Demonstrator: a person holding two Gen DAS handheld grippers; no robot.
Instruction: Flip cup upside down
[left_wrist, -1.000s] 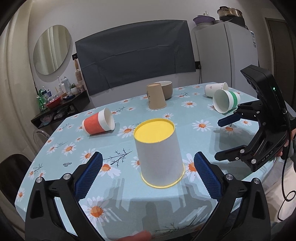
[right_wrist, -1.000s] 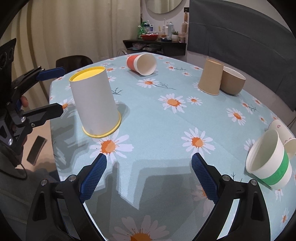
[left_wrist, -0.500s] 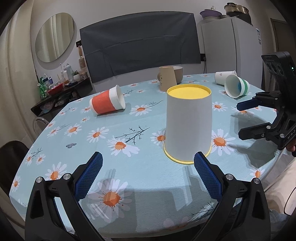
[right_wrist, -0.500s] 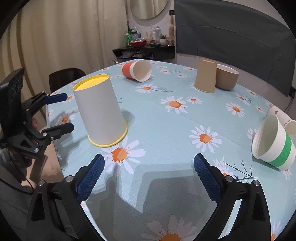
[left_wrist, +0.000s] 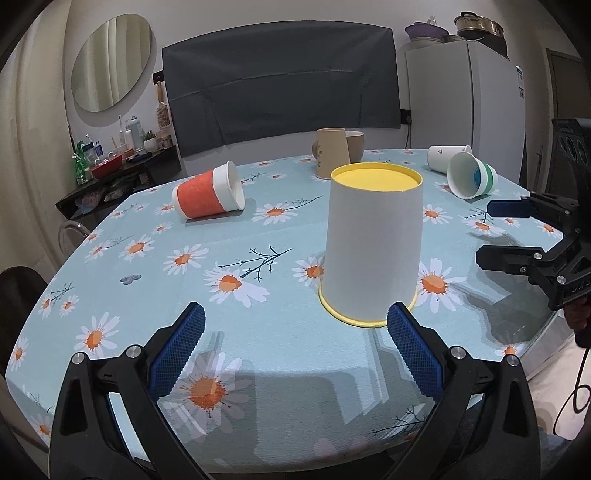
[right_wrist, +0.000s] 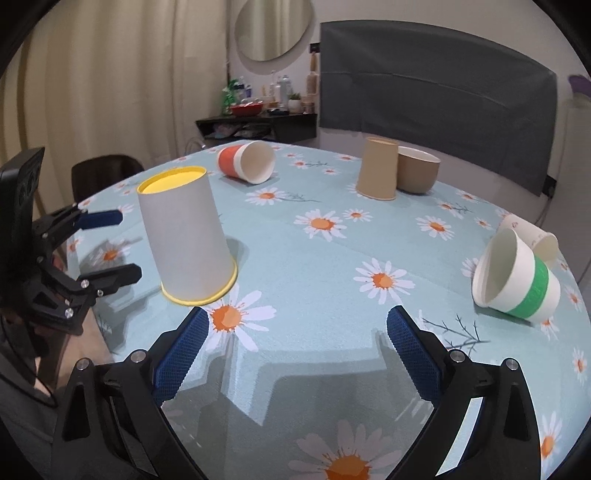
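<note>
A white paper cup with a yellow base and rim (left_wrist: 373, 243) stands upside down on the daisy tablecloth; it also shows in the right wrist view (right_wrist: 186, 236). My left gripper (left_wrist: 295, 343) is open and empty, just short of the cup and a little to its left. My right gripper (right_wrist: 295, 343) is open and empty over the table's near edge, to the right of the cup. Each gripper shows in the other's view: the right one (left_wrist: 517, 236) and the left one (right_wrist: 107, 247), both apart from the cup.
An orange cup (left_wrist: 208, 192) lies on its side at the back left. A tan cup (left_wrist: 330, 153) stands upside down beside a tan bowl (right_wrist: 419, 170). A green-banded cup (right_wrist: 517, 275) and a white cup (right_wrist: 532, 232) lie at the right. The table edge (left_wrist: 258, 458) is near.
My left gripper has backed away from the yellow-based cup and dropped lower; the cup stays upside down, untouched. My right gripper has also drawn back slightly.
</note>
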